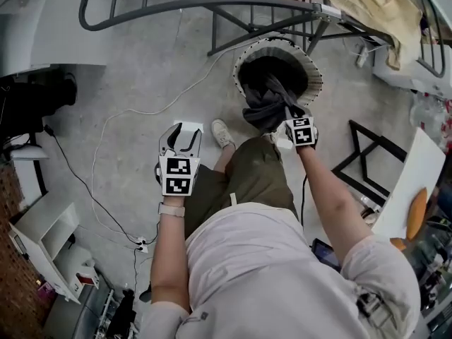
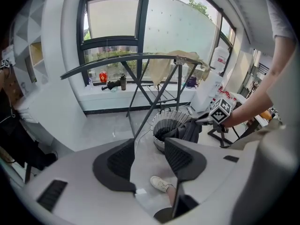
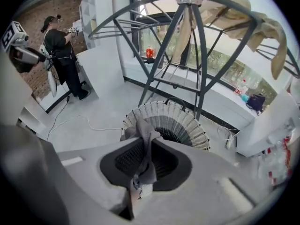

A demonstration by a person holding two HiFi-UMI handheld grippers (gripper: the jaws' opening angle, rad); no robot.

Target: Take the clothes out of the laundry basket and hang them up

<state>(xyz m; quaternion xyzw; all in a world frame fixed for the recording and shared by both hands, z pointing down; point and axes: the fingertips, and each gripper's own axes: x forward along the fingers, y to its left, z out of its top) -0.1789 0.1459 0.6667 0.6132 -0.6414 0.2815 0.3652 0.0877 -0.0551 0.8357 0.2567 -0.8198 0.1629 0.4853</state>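
Nearest, the left gripper (image 1: pixel 181 134) hangs over the floor (image 1: pixel 141 83), jaws wide with nothing between them (floor shows through the gap); just beyond, the right gripper (image 1: pixel 291 111) is pinched narrow on a fold of the dark garment (image 1: pixel 263 110) at the near rim of the laundry basket (image 1: pixel 315 76). The garment hangs with its long axis near upright, gripped end up, bulk trailing into the basket; a straight lift until the tail clears the rim seems best, then the free gripper should take a second edge before the drying rack (image 1: pixel 233 7) beyond.
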